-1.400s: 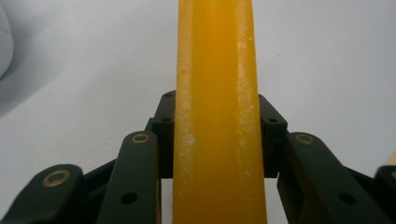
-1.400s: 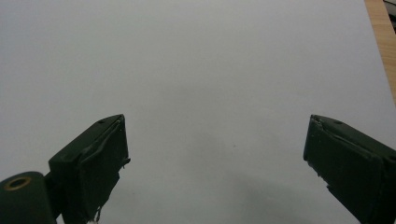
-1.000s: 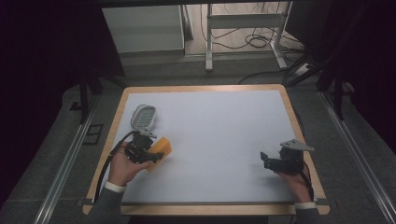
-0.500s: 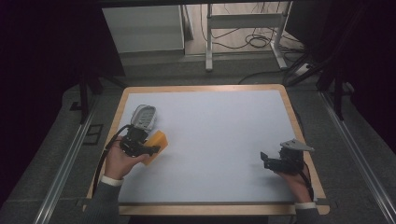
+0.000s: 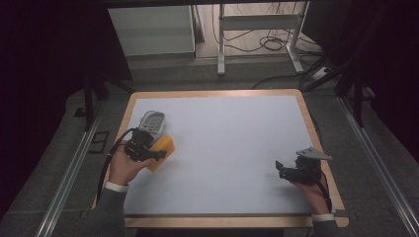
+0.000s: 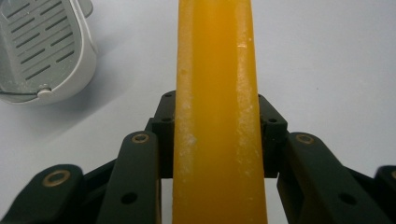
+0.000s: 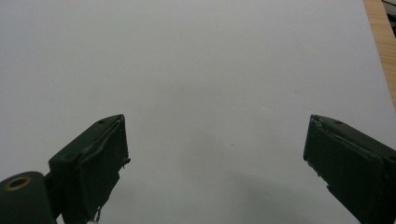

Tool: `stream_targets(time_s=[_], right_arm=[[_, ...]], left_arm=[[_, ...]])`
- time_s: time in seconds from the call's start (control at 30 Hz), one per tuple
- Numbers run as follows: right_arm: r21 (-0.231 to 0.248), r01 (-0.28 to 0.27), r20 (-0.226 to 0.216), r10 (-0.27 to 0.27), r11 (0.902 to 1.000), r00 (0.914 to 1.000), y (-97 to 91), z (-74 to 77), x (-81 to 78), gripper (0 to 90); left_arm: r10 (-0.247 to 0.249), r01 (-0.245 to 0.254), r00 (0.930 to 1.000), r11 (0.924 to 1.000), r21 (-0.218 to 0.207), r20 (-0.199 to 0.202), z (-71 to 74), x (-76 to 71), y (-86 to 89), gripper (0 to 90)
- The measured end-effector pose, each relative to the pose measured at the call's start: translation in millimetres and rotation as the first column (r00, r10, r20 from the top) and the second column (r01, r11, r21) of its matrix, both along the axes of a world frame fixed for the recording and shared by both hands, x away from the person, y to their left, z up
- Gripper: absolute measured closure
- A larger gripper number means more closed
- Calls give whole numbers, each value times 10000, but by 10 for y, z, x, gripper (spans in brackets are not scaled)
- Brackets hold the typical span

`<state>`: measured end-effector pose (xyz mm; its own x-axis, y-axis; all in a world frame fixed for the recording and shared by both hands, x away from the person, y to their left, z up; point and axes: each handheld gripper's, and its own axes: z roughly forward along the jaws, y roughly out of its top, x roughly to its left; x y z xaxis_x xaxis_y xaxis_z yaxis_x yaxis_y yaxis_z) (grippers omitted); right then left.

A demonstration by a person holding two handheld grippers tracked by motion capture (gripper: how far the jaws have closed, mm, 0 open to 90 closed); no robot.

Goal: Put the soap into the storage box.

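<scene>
A yellow-orange soap-like block (image 5: 166, 147) is clamped between the jaws of my left gripper (image 5: 157, 153) near the table's left edge. In the left gripper view the block (image 6: 215, 93) runs up the middle, with a black jaw pressed against each side. A grey-white slotted dish (image 5: 151, 122) lies just beyond the block, and its slotted inside (image 6: 39, 44) faces up at the upper left. My right gripper (image 5: 280, 170) rests low at the front right, jaws pointing left. Its jaws (image 7: 215, 140) stand wide apart over bare white surface.
The table is a white sheet (image 5: 232, 138) with a wooden rim (image 5: 316, 133). The rim (image 7: 379, 37) is close to the right gripper's right side. Beyond the far edge, metal stand legs (image 5: 222, 44) and cables lie on the floor.
My left gripper has carried the block a little farther from the person and to the left, closer to the slotted dish. The right gripper has stayed where it was.
</scene>
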<state>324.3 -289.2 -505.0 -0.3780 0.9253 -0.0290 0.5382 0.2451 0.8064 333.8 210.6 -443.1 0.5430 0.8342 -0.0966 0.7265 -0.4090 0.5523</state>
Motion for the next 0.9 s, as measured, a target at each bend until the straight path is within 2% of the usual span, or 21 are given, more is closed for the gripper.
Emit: stream_targets(time_s=[0.33,0.7,0.73,0.9], right_arm=[[-21,25,-11,-25,10000,10000,-3,-4,1,65],[-47,3,4,-3,10000,10000,1,-6,1,65],[-51,10,5,-10,10000,10000,-1,-7,2,65],[-56,24,-23,-24,10000,10000,1,-14,5,64]], left_arm=[[26,-26,9999,10000,36,-153,-4,73,31,609],[170,-168,9998,9998,145,-92,30,124,72,609],[190,-190,9998,9994,279,-11,50,123,69,610],[191,-191,9998,9996,184,11,83,146,74,610]])
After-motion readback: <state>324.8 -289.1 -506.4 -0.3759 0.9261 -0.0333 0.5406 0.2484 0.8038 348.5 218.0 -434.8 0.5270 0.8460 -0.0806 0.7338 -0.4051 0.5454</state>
